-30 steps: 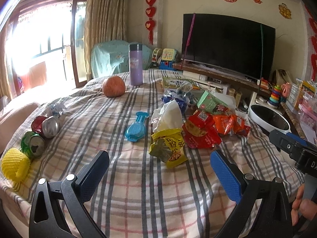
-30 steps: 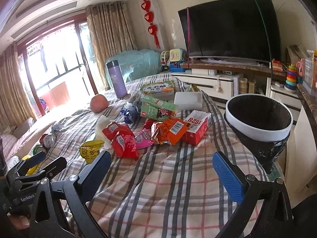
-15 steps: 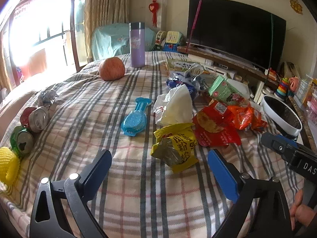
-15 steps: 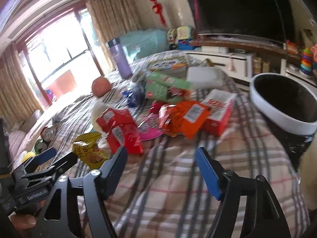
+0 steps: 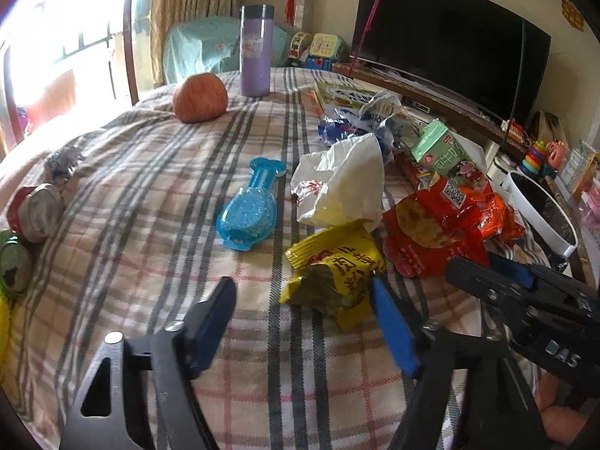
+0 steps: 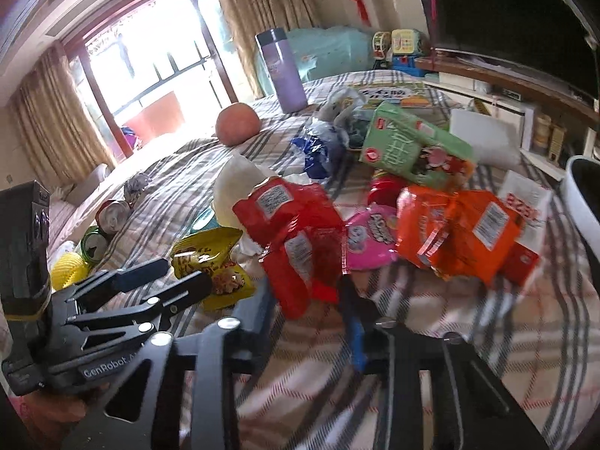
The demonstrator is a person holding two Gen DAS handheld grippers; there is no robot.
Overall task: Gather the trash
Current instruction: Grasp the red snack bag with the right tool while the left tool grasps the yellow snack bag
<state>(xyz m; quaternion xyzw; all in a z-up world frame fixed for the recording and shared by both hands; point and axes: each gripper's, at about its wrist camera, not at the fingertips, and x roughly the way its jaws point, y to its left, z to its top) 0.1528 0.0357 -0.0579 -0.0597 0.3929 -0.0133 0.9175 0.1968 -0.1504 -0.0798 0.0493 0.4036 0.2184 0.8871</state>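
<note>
The checked cloth [image 5: 123, 225] is lying over the whole surface, and the white-rimmed bin [image 5: 540, 213] is standing at its right edge. The left gripper [image 5: 303, 322] is hanging with jaws wide apart, empty, its blue finger beside the yellow wrapper [image 5: 333, 273]. The right gripper [image 6: 305, 313] is half open around the lower end of the red snack bag [image 6: 296, 232], but I cannot tell if it is pinching it

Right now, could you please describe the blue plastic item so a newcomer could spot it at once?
Start at the plaid tablecloth and find the crumpled white tissue near its middle. Just left of it lies the blue plastic clip, the only translucent, glittery hard piece there, with wrappers on the tissue's other side.
</note>
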